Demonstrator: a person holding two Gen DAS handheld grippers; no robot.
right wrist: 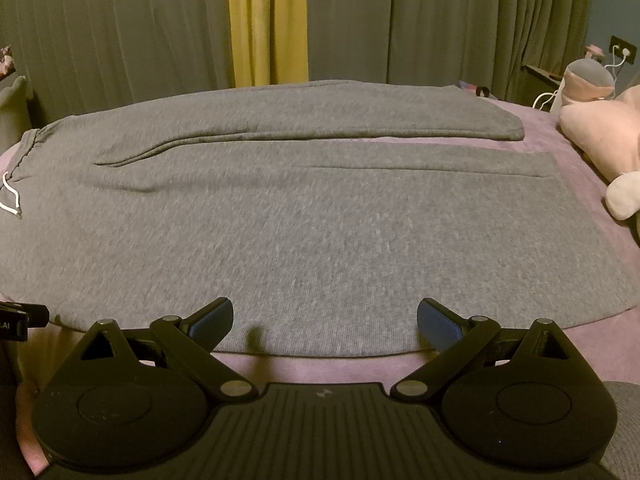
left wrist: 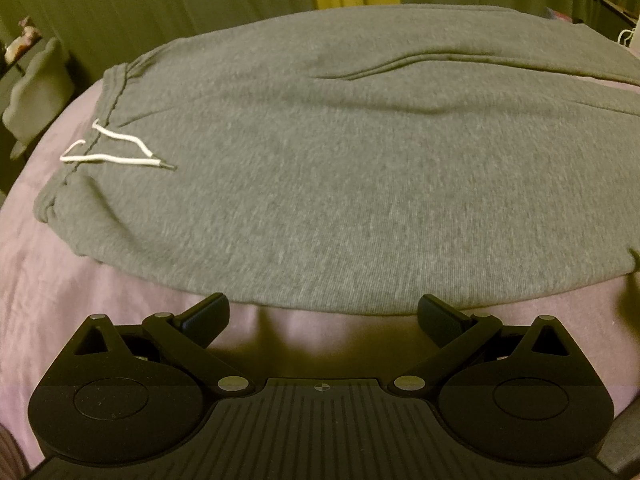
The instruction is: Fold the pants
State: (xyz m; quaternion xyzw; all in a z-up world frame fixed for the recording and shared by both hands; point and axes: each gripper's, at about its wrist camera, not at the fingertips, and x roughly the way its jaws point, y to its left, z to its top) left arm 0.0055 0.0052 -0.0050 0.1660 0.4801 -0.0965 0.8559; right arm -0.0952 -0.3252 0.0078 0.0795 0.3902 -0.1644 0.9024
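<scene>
Bed (right wrist: pixel 580 152), pink sheet, is filling both views. Pants (right wrist: pixel 320 232), grey, are lying flat across it, waist toward 9 o'clock, legs running toward 3. Far leg is lying toward 12 with its cuff near 2; near leg is spreading wide toward 6. Curtains (right wrist: pixel 120 32) are hanging behind at 12. Plush toy (right wrist: pixel 600 128) is sitting at 3, just beside the leg ends. Left gripper (left wrist: pixel 323 318) is hovering at 6, jaws spread wide, gripping nothing, fingertips just short of the pants' near edge. Right gripper (right wrist: pixel 325 322) is likewise gaping at 6, empty, fingertips overlapping the near hem; contact unclear. Drawstring (left wrist: pixel 120 152), white, is lying on the waist at 9.
</scene>
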